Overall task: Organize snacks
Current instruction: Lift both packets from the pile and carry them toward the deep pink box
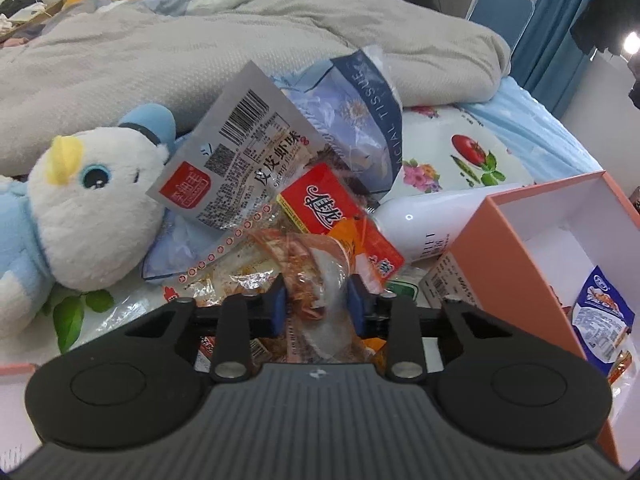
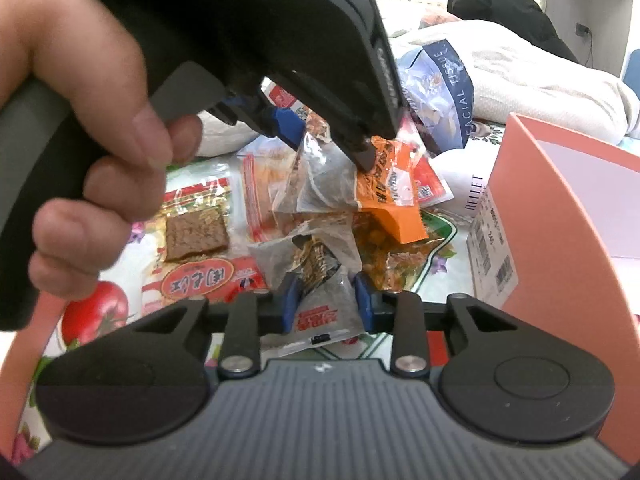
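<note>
Blue-padded left gripper (image 1: 316,300) pinches crinkly clear snack packet (image 1: 320,276); right gripper (image 2: 325,300) likewise.

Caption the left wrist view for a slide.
Left gripper shut on a clear snack packet above the snack pile, orange box at right.

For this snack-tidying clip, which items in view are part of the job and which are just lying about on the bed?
Part of the job:
- clear snack packet in the left claw
- grey snack packet in the right claw
- orange snack packet
- red snack packet
- orange box holding a blue-white packet

Lying about:
- plush duck
- facial tissue pack
- white bottle
- grey blanket
</note>
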